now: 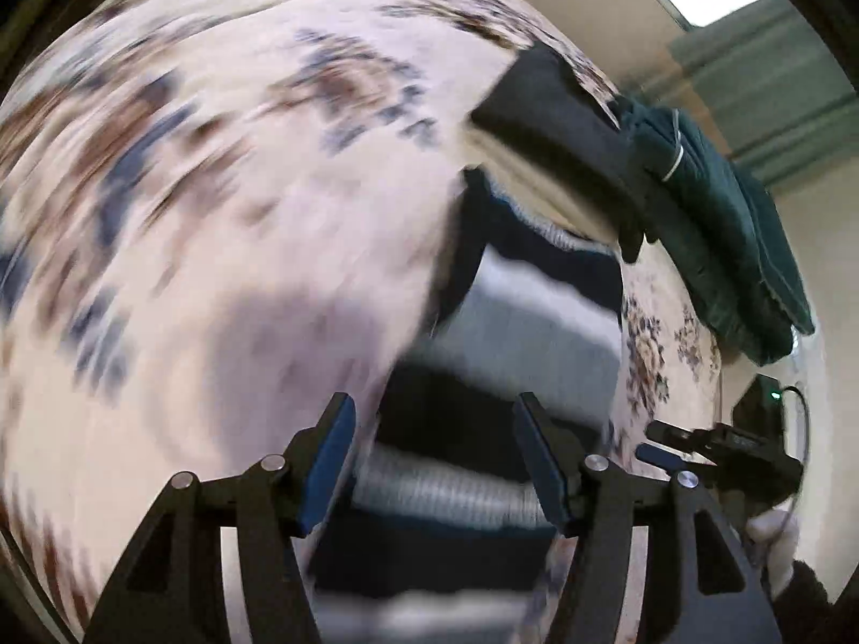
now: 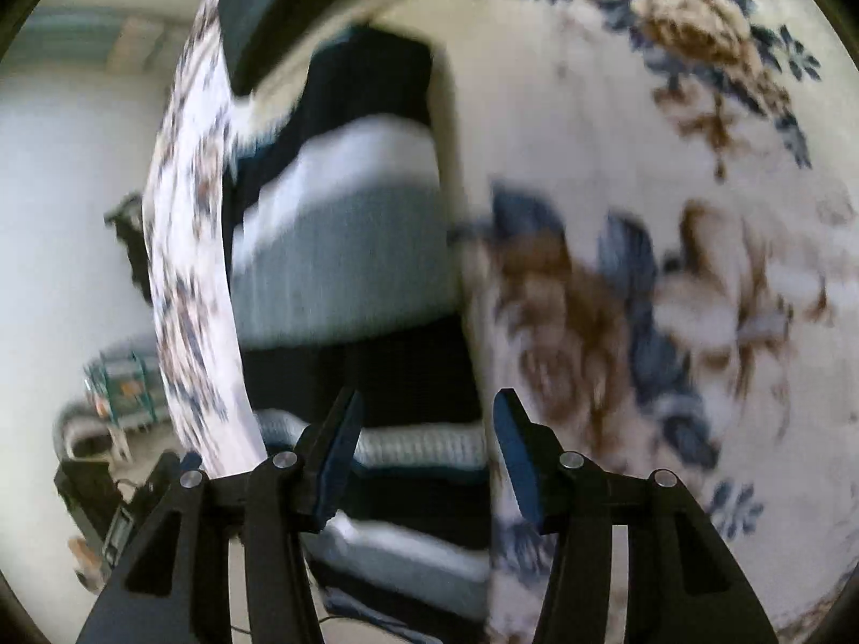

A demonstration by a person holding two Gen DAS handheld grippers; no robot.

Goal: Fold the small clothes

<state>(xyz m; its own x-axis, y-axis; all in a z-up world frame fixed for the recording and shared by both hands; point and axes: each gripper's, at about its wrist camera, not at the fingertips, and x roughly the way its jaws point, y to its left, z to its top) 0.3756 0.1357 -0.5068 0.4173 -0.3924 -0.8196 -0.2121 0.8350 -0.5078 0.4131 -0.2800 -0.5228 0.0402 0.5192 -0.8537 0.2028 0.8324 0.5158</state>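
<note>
Both claws are seen apart and empty: left gripper (image 1: 435, 461), right gripper (image 2: 424, 456). Striped sweater (image 2: 343, 247) is laid mid-frame on floral cloth (image 2: 671, 214); probably between folds, so an edge gets grabbed next.

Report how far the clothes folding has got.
Done, apparently: the striped sweater lies folded into a compact block on the floral cloth, and a dark folded garment sits behind it. In hand: nothing; left gripper and right gripper show open, empty jaws. Left: the green garment looks loosely heaped.
</note>
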